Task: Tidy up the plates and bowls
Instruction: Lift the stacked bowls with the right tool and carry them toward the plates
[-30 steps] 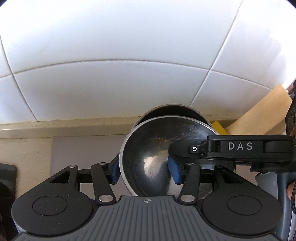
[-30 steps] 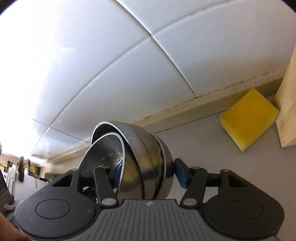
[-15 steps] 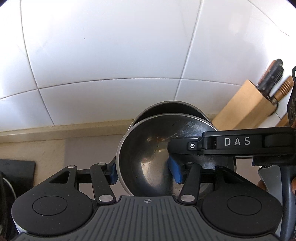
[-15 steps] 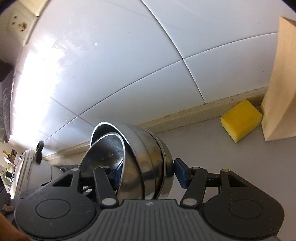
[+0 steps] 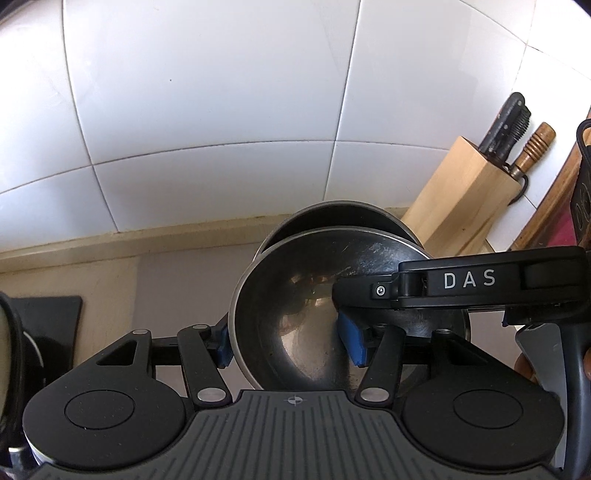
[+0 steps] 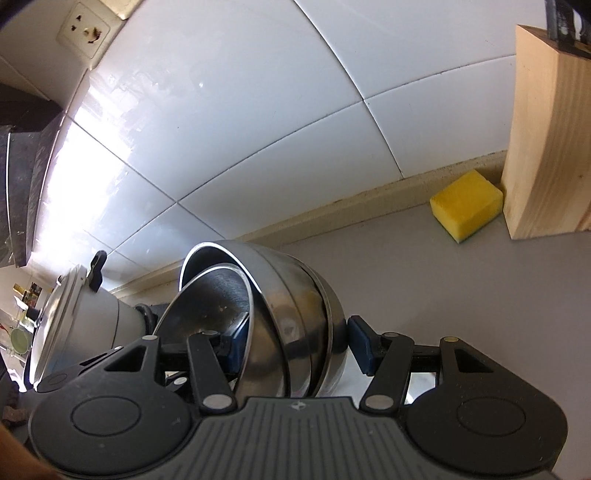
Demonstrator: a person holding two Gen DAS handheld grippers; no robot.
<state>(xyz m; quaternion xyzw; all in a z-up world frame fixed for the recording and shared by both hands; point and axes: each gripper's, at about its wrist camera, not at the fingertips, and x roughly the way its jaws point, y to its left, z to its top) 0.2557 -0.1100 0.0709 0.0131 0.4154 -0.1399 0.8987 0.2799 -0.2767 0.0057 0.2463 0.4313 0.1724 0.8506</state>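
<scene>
A tilted stack of nested steel bowls [image 6: 295, 295] hangs above the grey counter [image 6: 443, 280]. My right gripper [image 6: 297, 345] is shut on it, one blue pad inside the innermost bowl and the other against the outermost bowl's underside. In the left wrist view I look into the inner bowl [image 5: 295, 295], with a larger bowl's rim [image 5: 332, 216] behind it. My left gripper [image 5: 288, 345] straddles that bowl's left wall with its jaws opening. Its left pad lies by the outer rim and its right pad stands free inside. A right gripper finger [image 5: 369, 291] reaches in from the right.
A wooden knife block [image 5: 469, 206] [image 6: 546, 129] stands at the right against the white tiled wall, a yellow sponge [image 6: 465, 203] beside it. A lidded pot [image 6: 85, 325] sits at the left. A black hob surface [image 5: 48, 317] lies left. A wall socket [image 6: 83, 27] is high up.
Both grippers have risen and drawn back from the wall with the bowls. The sponge looks smaller, and the knife block top and pot have come into view. The left jaws stand slightly wider.
</scene>
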